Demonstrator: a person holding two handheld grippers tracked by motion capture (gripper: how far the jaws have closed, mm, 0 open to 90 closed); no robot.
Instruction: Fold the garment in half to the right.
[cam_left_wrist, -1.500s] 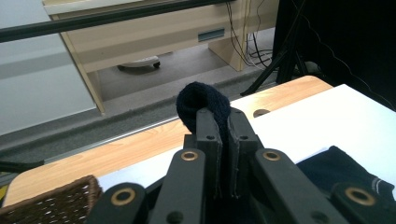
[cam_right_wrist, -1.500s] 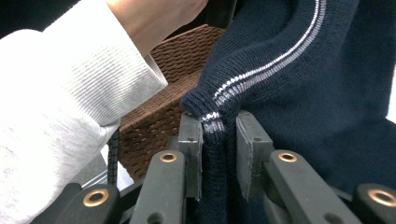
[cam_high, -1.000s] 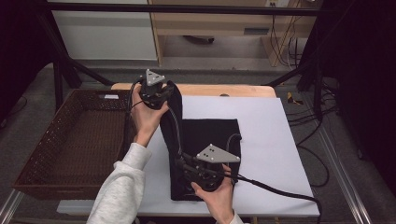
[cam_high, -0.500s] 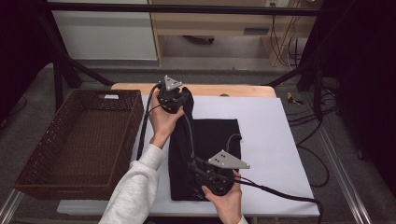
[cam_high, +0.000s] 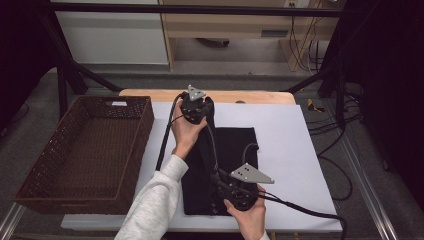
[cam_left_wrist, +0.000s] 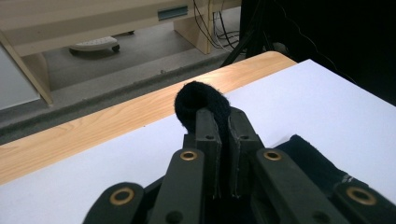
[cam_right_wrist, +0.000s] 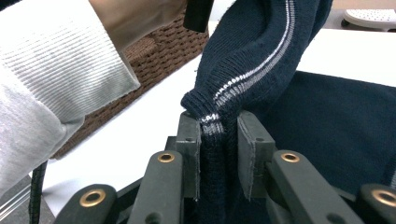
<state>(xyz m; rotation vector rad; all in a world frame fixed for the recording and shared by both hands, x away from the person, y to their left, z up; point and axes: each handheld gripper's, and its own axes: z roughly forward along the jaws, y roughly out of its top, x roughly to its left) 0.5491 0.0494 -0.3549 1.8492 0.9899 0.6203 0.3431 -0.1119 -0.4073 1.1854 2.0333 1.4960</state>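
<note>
The dark sweater lies mid-table on the white sheet, seemingly mid-fold: the left gripper pinches a bunch of it near the table's far edge, and the right gripper clamps the striped hem near the front edge. The fold looks unfinished, with open sheet to the right and the basket close on the left.

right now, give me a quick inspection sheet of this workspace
surface: white sheet over a wooden table.
job's things: dark knit garment with pale stripes, partly flat, one edge lifted.
clutter: nothing seen.
grippers: left gripper shut on a bunched fold at the far end; right gripper clamps the striped hem at the near end.
cables: black leads trail off the near edge.
surroundings: empty wicker basket left of the table; floor wiring to the right.
</note>
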